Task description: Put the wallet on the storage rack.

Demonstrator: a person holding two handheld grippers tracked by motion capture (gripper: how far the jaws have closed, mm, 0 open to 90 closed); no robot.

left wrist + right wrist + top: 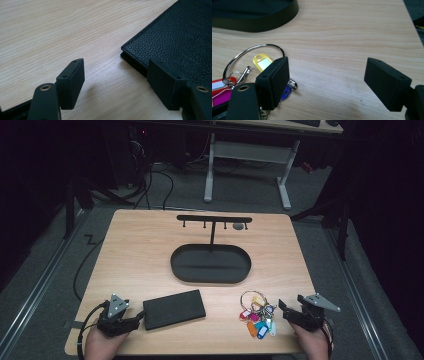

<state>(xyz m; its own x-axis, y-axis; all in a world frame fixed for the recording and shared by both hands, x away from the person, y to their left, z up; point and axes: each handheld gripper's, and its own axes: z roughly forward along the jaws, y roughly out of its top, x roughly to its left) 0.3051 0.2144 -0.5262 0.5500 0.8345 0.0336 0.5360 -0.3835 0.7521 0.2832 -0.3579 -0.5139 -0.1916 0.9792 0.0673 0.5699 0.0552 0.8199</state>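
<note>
**Operator:** While I hold both hands at the near edge, I see a pale wood-grain table (140,255) with rounded corners, standing on grey carpet (50,265). Beyond it the room is dark; a white-legged desk (247,167) stands at the far side, and black cables (150,185) run across the floor.

**Observer:** What lies on the tabletop?

**Operator:** A black oval tray (210,264) sits at the middle, with a thin post rising from its far side to a black hook rail (214,218). Near left of the tray lies a flat black case (174,308) with a pebbled, leather-like skin. Near right lies a bunch of keys (257,315) on a large wire ring, with tags in yellow, red, pink, blue and orange.

**Observer:** And your grippers?

**Operator:** My left gripper (131,322) rests at the near left, jaws spread apart, gripping nothing. In the left gripper view (116,82), one jaw overlaps the case's corner while the other hangs over bare wood. My right gripper (285,310) is at the near right, just beside the keys, also released. In the right gripper view (325,81), one jaw sits over the tags and the other over bare grain.
</note>
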